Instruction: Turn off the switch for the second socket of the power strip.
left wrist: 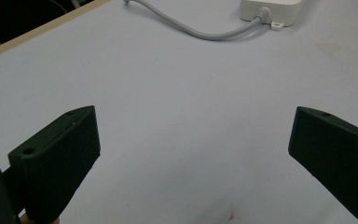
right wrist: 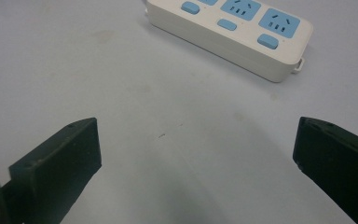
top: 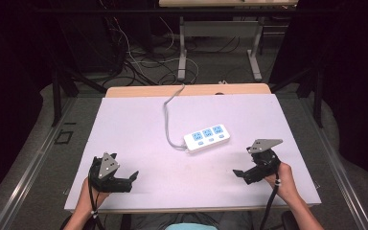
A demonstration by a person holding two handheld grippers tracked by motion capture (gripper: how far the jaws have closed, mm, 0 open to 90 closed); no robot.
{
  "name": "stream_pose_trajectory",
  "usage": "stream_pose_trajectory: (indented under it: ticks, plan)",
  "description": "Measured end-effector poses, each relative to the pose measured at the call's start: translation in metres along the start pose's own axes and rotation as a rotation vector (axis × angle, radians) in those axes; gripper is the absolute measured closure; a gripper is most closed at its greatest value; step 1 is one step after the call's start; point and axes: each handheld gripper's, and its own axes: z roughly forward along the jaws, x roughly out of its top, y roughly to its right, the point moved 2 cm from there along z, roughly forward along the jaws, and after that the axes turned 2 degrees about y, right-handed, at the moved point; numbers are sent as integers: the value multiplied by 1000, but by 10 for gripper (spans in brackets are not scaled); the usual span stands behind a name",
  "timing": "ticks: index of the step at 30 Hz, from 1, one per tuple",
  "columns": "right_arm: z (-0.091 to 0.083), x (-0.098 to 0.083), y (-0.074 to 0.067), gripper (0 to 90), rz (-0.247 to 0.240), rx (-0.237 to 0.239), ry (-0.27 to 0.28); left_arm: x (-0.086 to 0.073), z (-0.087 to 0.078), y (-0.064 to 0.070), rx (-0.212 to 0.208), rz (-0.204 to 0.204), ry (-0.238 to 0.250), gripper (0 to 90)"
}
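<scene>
Item: power strip, white body, three blue sockets, each paired with a blue switch. Location: centre of your counter, slightly right of the midline and toward the far half. Long axis: slanted, the cord end lower-left and nearer you, the free end upper-right and farther off.

Item: grey cord. Leaves the strip's left end, curves up and runs off over the far edge of the counter.

Item: your left tool. Rests near the front-left corner, jaws spread wide, nothing between them. In the left gripper view the strip's cord end sits far ahead and to the right, well apart.

Item: your right tool. Rests near the front-right of the counter, jaws spread wide, holding nothing. In the right gripper view the strip lies just ahead, its free end toward the right jaw.

Relation to note: the strip lies forward and inward of both tools, and your right hand is clearly the nearer. Judged from this, a reach from the right would meet the free end first; the jaws would need to close across the strip's short width, not along its length.
</scene>
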Motion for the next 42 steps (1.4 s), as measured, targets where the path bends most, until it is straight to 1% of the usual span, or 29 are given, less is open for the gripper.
stream_pose_trajectory:
  ticks: [3, 5, 6, 8, 10, 12, 14, 15, 16, 17, 18, 19, 20, 21, 23, 25, 27, 28, 29, 31, 32, 33, 34, 35, 36, 37, 38, 39, 42]
  plan:
    - [4, 4, 3, 6, -1, 4, 3, 0, 0, -1, 5, 7, 0, 19]
    - [4, 5, 3, 6, 5, 4, -5, 0, 2, 0, -7, -7, -6, 19]
    - [5, 8, 5, 6, 3, 0, -16, 0, 3, -1, -1, -5, -4, 19]
    - [8, 10, 7, 6, 2, 4, -8, 0, 3, -1, 2, -1, -4, 19]
    - [10, 13, 9, 6, 7, -1, -7, 0, 2, -1, -7, -13, -7, 19]
    - [12, 15, 10, 6, 8, -5, -5, 0, 1, -2, 5, -2, 5, 19]
    - [13, 18, 12, 6, 10, -3, -8, 0, 1, -2, 0, 0, 2, 19]
    - [15, 19, 13, 5, 19, 3, 4, 0, 1, -2, 0, 0, 2, 19]
    - [16, 19, 13, 5, 15, 0, -7, 0, 2, -1, -6, -9, 2, 19]
    - [17, 20, 14, 5, 17, 2, -19, 0, 2, -3, 0, 6, 2, 19]
    - [18, 20, 15, 4, 23, 8, -24, 1, 2, -1, -7, -9, 6, 19]
    - [18, 20, 15, 4, 23, 8, -24, 1, 2, -1, -11, -6, 6, 19]
    - [21, 21, 16, 3, 28, 19, -27, 1, 2, -1, -2, 5, 4, 18]
    - [23, 22, 17, 2, 19, 14, -30, 1, 1, -1, 4, 14, 4, 18]
    - [24, 23, 17, 1, 26, 16, -25, 1, 1, 0, -3, 8, 3, 18]
    - [26, 24, 18, 0, 26, 20, -38, 0, 0, 1, -8, -5, 11, 18]
    - [30, 26, 20, 0, 41, 20, -41, 0, 1, 1, -11, 2, 10, 18]
    - [30, 26, 20, 0, 41, 20, -41, 1, 1, 0, -6, 12, 4, 18]
    - [32, 28, 21, 0, 45, 21, -40, 0, 1, 0, -13, 2, 2, 18]
    - [34, 31, 22, 0, 47, 29, -32, 1, 2, -1, -11, 12, 2, 17]
    - [38, 34, 24, 0, 43, 29, -35, 2, 2, 1, -14, 3, 5, 18]
    - [39, 35, 24, 0, 36, 43, -35, 2, 3, 1, -12, 5, 3, 18]
    - [39, 35, 24, 0, 36, 43, -35, 2, 3, 2, -14, 8, 1, 18]
    - [41, 37, 23, 0, 52, 31, -25, 2, 4, 2, -11, 18, 1, 17]
    - [43, 40, 26, 0, 41, 52, -18, 1, 3, 2, -8, 30, -4, 17]
    - [43, 40, 26, 0, 41, 52, -18, 1, 3, 3, -14, 15, -4, 17]
    - [44, 42, 26, 0, 47, 61, -30, 1, 2, 2, -6, 25, -2, 17]
    - [48, 45, 27, 0, 53, 59, -13, 1, 2, 2, -13, 11, 3, 17]
    - [50, 48, 30, 0, 53, 59, -9, 1, 2, 1, -8, 10, 9, 17]
